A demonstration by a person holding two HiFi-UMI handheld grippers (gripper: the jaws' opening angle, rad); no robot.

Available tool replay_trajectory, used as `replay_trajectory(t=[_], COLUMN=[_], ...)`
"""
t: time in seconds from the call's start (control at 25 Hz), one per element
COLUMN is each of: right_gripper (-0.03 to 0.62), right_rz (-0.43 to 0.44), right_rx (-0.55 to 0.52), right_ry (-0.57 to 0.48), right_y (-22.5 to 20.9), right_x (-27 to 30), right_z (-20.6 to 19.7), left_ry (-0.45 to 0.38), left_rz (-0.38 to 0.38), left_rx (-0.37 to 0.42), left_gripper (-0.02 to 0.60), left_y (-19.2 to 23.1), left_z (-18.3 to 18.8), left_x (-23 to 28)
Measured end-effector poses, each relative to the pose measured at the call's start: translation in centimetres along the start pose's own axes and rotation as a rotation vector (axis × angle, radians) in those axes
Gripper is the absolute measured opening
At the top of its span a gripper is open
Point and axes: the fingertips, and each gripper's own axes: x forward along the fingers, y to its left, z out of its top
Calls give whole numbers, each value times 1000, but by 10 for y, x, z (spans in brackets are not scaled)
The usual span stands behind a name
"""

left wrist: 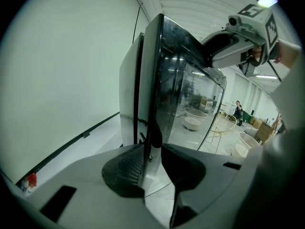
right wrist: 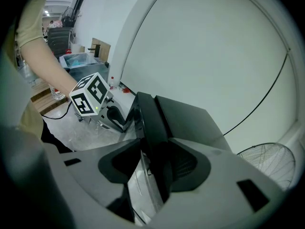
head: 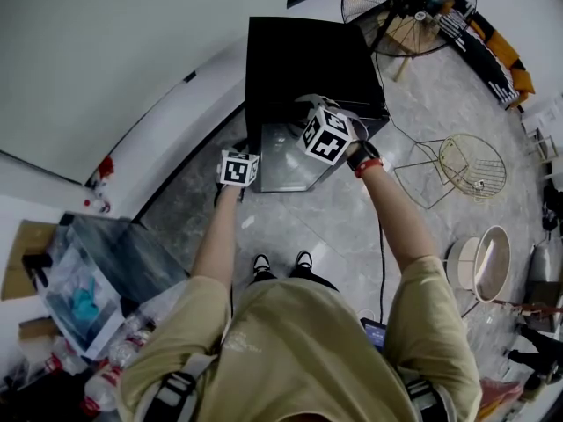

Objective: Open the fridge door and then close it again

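Note:
A small black fridge (head: pixel 299 60) stands on the floor against the wall, its glass door (head: pixel 286 161) facing me. My left gripper (head: pixel 259 150) is at the door's left edge. In the left gripper view that edge (left wrist: pixel 151 104) runs between the pads (left wrist: pixel 128 168), which press on it. My right gripper (head: pixel 305 105) reaches over the door's top edge near the right corner. In the right gripper view the dark edge (right wrist: pixel 152 123) lies between the jaws of the gripper (right wrist: pixel 152 168), with a gap left on the glass side. A narrow slit shows between door and cabinet.
A floor fan (head: pixel 409 7) stands behind the fridge at the right. A wire chair (head: pixel 471 165) and a round basin (head: pixel 493 262) are on the floor to the right. At the left are a plastic-covered crate (head: pixel 97 275) and several bottles (head: pixel 123 345). A cable (head: pixel 381 253) runs along the floor.

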Motion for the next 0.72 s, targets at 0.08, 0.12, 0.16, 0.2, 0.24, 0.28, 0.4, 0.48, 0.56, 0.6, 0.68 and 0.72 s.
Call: replay_trajectory(t=[0.08, 0.12, 0.16, 0.2, 0.24, 0.28, 0.4, 0.48, 0.56, 0.6, 0.68, 0.72], right_gripper=[186, 186, 189, 189, 190, 190, 189, 190, 190, 190, 190, 190], right_rz=[18, 27, 33, 36, 38, 36, 28, 30, 33, 32, 27, 27], right_rx=[-9, -16, -24, -32, -38, -41, -41, -39, -40, -43, -53, -59], right_ry=[1, -1, -3, -5, -6, -4, 3, 2, -6, -11, -26, -36], right_y=[5, 8, 10, 12, 14, 15, 17, 19, 21, 21, 23, 24], right_x=[-2, -4, -6, -7, -8, -8, -9, -10, -13, -14, -18, -21], right_z=[0, 0, 0, 0, 1, 2, 0, 0, -1, -1, -2, -3], left_ry=[7, 3, -7, -17, -22, -22, -11, -13, -25, -32, -36, -33], left_rz=[-9, -15, -20, -21, -19, -17, -13, -2, 18, 30, 46, 51], left_rx=[9, 12, 11, 7, 3, 0, -8, -16, -29, -35, -47, -57], left_gripper=[123, 123, 123, 121, 122, 123, 123, 123, 123, 123, 123, 123], left_y=[-4, -8, -10, -12, -13, -13, -15, -17, -19, -20, -25, -28], left_z=[-4, -6, -8, -9, -10, -11, -13, -15, -15, -16, -17, -18], left_x=[-5, -10, -14, -16, -18, -18, -19, -21, -24, -25, -28, -30])
